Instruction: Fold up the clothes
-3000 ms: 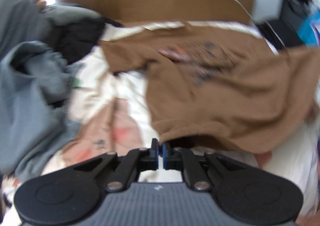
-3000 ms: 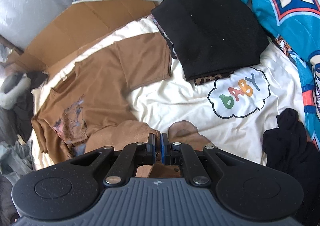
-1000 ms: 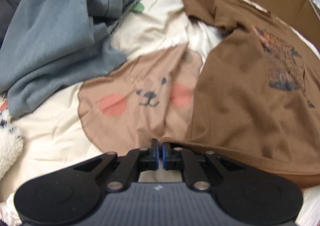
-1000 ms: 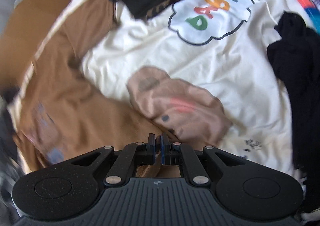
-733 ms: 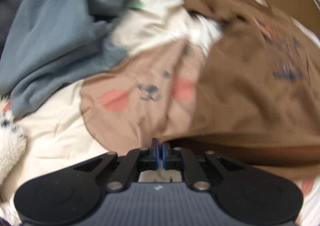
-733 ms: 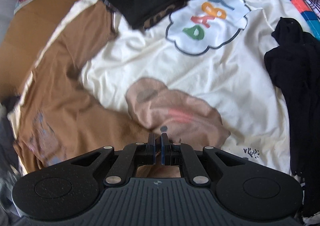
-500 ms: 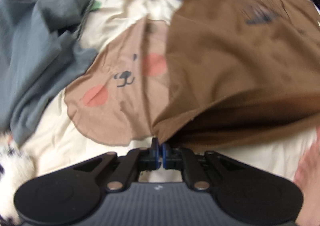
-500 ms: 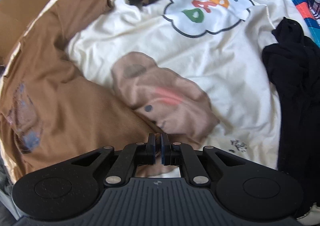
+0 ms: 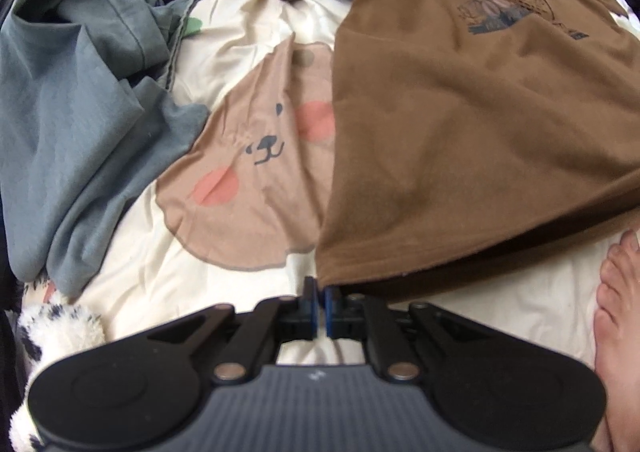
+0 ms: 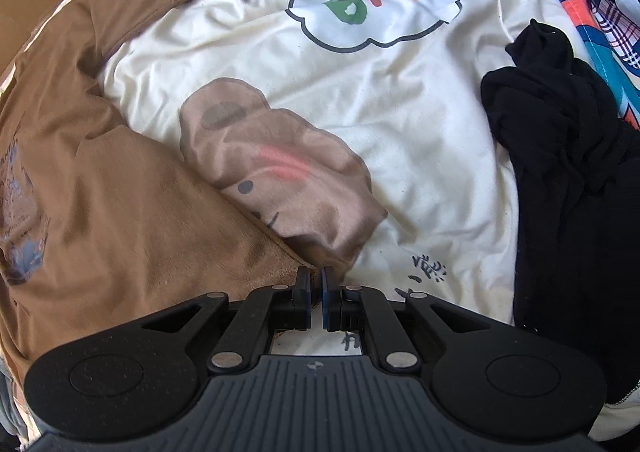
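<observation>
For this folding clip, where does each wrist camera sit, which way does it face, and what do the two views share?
Left wrist: sits on the left gripper, looking steeply down at the brown T-shirt and its hem corner pinched in the shut jaws, with grey clothes at left; a bare foot shows.
Right wrist: sits on the right gripper, facing straight down, shut on the T-shirt's other hem corner, black clothes at right; no body part shows.
Shared: the T-shirt and the cream bedsheet with its bear print.
</observation>
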